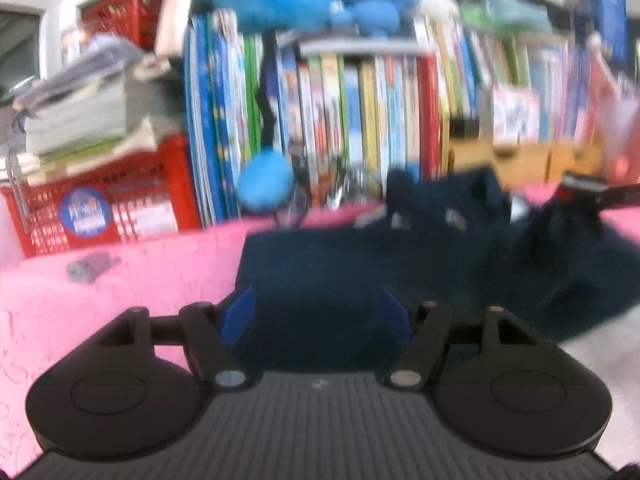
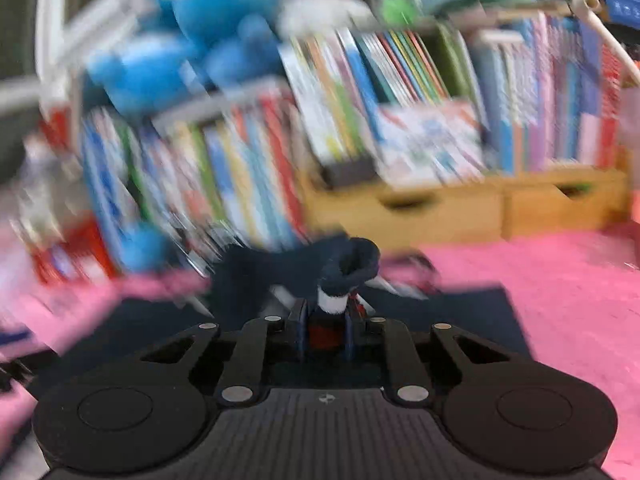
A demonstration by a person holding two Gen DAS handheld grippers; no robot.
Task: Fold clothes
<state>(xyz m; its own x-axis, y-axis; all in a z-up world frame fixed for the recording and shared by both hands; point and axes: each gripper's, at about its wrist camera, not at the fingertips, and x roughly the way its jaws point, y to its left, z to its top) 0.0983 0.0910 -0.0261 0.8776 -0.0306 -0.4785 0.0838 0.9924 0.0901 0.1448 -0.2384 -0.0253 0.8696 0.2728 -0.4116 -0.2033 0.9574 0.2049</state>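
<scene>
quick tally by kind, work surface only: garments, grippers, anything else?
Navy garment: 1
Hand-held gripper: 2, left hand-held gripper and right hand-held gripper
Small grey object on the pink cover, too blurred to identify: 1
Total: 4

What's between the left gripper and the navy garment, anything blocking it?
Nothing visible. The left gripper is open right over the navy garment on the pink cover, with dark cloth filling the gap between its jaws. The small grey object lies off to the left, apart. The right gripper is shut on a bunched part of it.
</scene>
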